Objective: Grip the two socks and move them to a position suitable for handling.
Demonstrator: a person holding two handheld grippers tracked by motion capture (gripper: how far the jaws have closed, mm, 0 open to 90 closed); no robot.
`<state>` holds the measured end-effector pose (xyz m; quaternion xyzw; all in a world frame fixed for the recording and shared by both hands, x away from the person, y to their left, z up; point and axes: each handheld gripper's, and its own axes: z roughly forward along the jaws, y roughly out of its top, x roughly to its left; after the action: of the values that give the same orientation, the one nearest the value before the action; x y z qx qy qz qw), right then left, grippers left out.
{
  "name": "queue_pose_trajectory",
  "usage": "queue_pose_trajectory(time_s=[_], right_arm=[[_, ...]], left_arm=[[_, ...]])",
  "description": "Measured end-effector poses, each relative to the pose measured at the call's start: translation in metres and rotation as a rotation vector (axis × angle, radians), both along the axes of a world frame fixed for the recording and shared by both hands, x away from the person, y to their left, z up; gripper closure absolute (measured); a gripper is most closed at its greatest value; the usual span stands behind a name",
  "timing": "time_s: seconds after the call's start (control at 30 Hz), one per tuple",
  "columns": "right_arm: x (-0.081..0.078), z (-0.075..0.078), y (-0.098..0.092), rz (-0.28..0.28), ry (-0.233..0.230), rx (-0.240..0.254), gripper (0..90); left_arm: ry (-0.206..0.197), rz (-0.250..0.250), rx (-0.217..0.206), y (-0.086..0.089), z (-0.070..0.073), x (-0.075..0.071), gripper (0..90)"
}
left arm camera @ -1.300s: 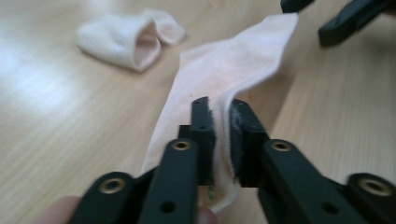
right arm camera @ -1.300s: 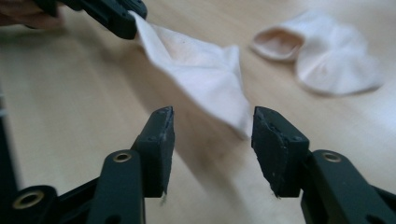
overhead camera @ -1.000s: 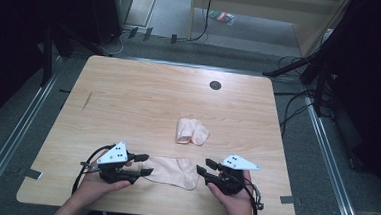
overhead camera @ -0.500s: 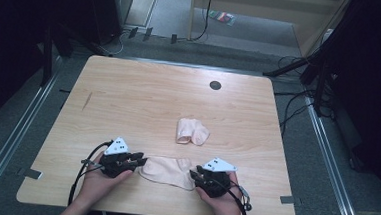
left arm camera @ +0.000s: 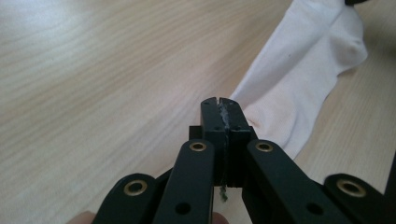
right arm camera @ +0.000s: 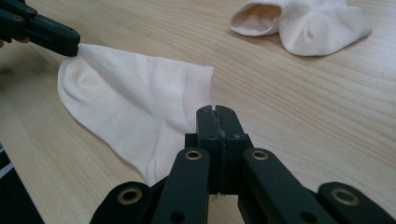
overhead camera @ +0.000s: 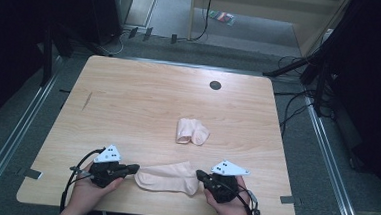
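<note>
A pale pink sock [overhead camera: 166, 177] lies flat near the table's front edge. My left gripper [overhead camera: 135, 168] is at its left end, and its jaws have just been closing. In the left gripper view the left gripper [left arm camera: 218, 101] is shut, with the edge of the sock [left arm camera: 299, 79] pinched at the tips. My right gripper [overhead camera: 198, 174] is at the sock's right end. Its jaws have also just been closing, and the right gripper [right arm camera: 217, 111] is shut on the cuff edge of the sock [right arm camera: 126, 107]. The left gripper [right arm camera: 70, 46] shows there holding the toe corner.
A second pale sock [overhead camera: 192, 131] lies crumpled a little farther back, seen as the second sock [right arm camera: 303, 23] in the right gripper view. The wooden table [overhead camera: 129, 98] has a dark round hole [overhead camera: 215, 85] near its far edge. Both hands sit close to the front edge.
Both grippers' jaws have closed onto the ends of the flat sock. The left gripper has shifted left, and the sock now lies drawn out longer between them.
</note>
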<state>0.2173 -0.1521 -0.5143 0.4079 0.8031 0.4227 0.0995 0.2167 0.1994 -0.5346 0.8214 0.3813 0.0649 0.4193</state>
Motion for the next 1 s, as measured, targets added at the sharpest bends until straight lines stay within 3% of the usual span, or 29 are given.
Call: queue_pose_trajectory(time_s=[0.1, 0.13, 0.2, 0.23, 0.27, 0.33, 0.37, 0.4, 0.43, 0.47, 0.5, 0.53, 0.63, 0.77, 0.8, 0.87, 0.93, 0.97, 1.0], right_arm=[[0.0, -0.002, 0.0, -0.001, 0.015, -0.021, 90.0], [0.002, -0.008, 0.001, -0.001, 0.032, -0.047, 90.0], [0.004, -0.014, 0.002, -0.017, 0.036, -0.1, 90.0], [0.004, -0.014, 0.002, -0.017, 0.036, -0.1, 90.0], [0.006, -0.017, 0.0, 0.005, 0.06, -0.062, 87.3], [0.008, -0.016, -0.003, -0.017, 0.061, -0.011, 74.3], [0.008, -0.016, -0.003, -0.017, 0.061, -0.011, 74.3], [0.012, -0.012, -0.007, -0.034, 0.057, 0.051, 70.8], [0.012, -0.012, -0.007, -0.034, 0.057, 0.051, 70.8], [0.019, -0.008, -0.008, -0.069, 0.029, 0.074, 65.9], [0.024, -0.007, -0.007, -0.09, 0.012, 0.075, 65.2], [0.028, -0.005, -0.006, -0.105, 0.003, 0.078, 64.7], [0.043, 0.0, 0.001, -0.141, -0.036, 0.079, 58.5], [0.061, 0.003, 0.006, -0.185, -0.065, 0.062, 55.6], [0.077, 0.002, 0.006, -0.232, -0.075, 0.042, 56.8], [0.094, -0.001, 0.004, -0.294, -0.084, 0.008, 58.5], [0.111, -0.006, 0.003, -0.325, -0.081, -0.005, 58.9], [0.111, -0.006, 0.003, -0.325, -0.081, -0.005, 58.9], [0.125, -0.011, 0.003, -0.337, -0.061, -0.013, 58.8]], left_arm=[[0.0, -0.001, 0.023, -0.001, -0.002, -0.001, 90.0], [-0.005, 0.004, 0.052, -0.003, -0.006, 0.001, 90.0], [0.003, -0.004, 0.028, -0.003, -0.011, 0.004, 90.0], [0.003, -0.004, 0.028, -0.003, -0.011, 0.004, 90.0], [-0.01, 0.003, -0.006, -0.001, -0.014, 0.006, 88.3], [-0.026, 0.015, -0.063, 0.002, -0.015, 0.007, 76.8], [-0.026, 0.015, -0.063, 0.002, -0.015, 0.007, 72.6], [-0.051, 0.033, -0.111, 0.006, -0.014, 0.011, 67.6], [-0.051, 0.033, -0.111, 0.006, -0.014, 0.011, 61.8], [-0.089, 0.061, -0.149, 0.009, -0.014, 0.015, 58.7], [-0.089, 0.061, -0.149, 0.009, -0.014, 0.015, 56.2], [-0.132, 0.105, -0.172, 0.012, -0.013, 0.021, 51.6], [-0.178, 0.179, -0.209, 0.015, -0.012, 0.03, 41.7], [-0.195, 0.23, -0.233, 0.02, -0.012, 0.035, 37.7], [-0.199, 0.251, -0.228, 0.021, -0.013, 0.036, 38.1], [-0.198, 0.253, -0.233, 0.023, -0.015, 0.036, 38.4], [-0.195, 0.256, -0.233, 0.023, -0.015, 0.036, 38.8], [-0.195, 0.256, -0.233, 0.023, -0.015, 0.036, 38.9], [-0.189, 0.252, -0.236, 0.022, -0.016, 0.037, 39.0]])
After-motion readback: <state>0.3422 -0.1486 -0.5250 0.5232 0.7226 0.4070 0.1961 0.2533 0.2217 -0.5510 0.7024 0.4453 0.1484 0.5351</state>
